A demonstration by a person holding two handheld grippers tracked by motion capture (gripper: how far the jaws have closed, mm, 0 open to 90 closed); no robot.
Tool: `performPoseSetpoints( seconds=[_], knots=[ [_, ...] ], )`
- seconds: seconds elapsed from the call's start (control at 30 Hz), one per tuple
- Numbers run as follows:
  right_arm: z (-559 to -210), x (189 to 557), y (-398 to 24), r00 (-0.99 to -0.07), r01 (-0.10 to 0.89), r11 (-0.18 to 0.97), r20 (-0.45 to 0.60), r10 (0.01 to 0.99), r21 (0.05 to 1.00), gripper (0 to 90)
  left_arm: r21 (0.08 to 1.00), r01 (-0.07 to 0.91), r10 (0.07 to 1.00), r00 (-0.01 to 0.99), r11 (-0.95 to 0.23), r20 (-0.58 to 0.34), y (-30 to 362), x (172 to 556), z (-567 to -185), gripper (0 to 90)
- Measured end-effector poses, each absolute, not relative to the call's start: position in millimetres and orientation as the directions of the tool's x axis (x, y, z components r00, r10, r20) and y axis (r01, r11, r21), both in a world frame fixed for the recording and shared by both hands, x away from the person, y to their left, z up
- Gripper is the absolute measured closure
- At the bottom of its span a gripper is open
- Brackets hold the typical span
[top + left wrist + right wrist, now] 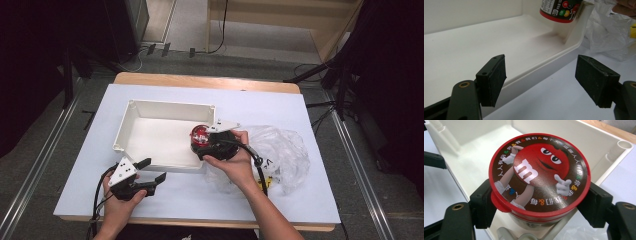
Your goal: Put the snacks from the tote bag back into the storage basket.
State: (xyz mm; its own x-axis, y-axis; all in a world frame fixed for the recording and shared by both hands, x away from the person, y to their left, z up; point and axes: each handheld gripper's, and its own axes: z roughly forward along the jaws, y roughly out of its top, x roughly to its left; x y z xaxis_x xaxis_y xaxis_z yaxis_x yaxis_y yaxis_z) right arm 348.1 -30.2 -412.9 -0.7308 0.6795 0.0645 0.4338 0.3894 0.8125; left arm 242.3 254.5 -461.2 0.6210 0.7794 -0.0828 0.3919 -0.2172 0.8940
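Where the table's near left edge lies, the left gripper (152,176) rests on the white tabletop (200,200), jaws spread wide with nothing between them, just beside the near wall of the white tray (131,111). At the tray's near right corner, the right gripper (539,202) grasps a red-lidded candy tub (537,171), its pads pressed to the tub's sides. Rightmost: a crumpled clear plastic bag (287,147) on the tabletop.

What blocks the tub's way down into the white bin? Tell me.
Nothing visible. The right gripper holds the tub above the bin's near right corner, and the bin floor below looks bare.
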Motion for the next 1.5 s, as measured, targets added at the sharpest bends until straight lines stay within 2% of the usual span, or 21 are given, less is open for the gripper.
performPoseSetpoints(
  seconds=[0.47, 0.73, 0.97, 1.2, 1.33, 1.5],
  knots=[
    [-415, 346, -29, -0.743, 0.413, 0.419, 0.034, 0.668, 0.809, 24.8, 0.898, 0.386, 0.781, 0.619, -0.211, -0.083, 255, 242, -461, 25.1],
    [-412, 347, -41, -0.714, 0.437, 0.353, 0.080, 0.696, 0.827, 30.9, 0.897, 0.389, 0.781, 0.619, -0.211, -0.085, 256, 242, -461, 25.1],
    [-411, 347, -51, -0.702, 0.443, 0.327, 0.096, 0.705, 0.835, 30.7, 0.897, 0.391, 0.780, 0.619, -0.208, -0.089, 256, 243, -461, 25.0],
    [-405, 341, -66, -0.675, 0.427, 0.268, 0.107, 0.730, 0.864, 25.3, 0.897, 0.390, 0.778, 0.623, -0.211, -0.088, 255, 245, -461, 24.9],
    [-399, 334, -87, -0.631, 0.413, 0.199, 0.122, 0.766, 0.888, 17.6, 0.897, 0.387, 0.779, 0.622, -0.213, -0.083, 255, 247, -461, 24.6],
    [-397, 332, -110, -0.590, 0.426, 0.142, 0.156, 0.792, 0.893, 15.9, 0.899, 0.389, 0.784, 0.614, -0.201, -0.090, 256, 248, -461, 23.3]
  ],
)
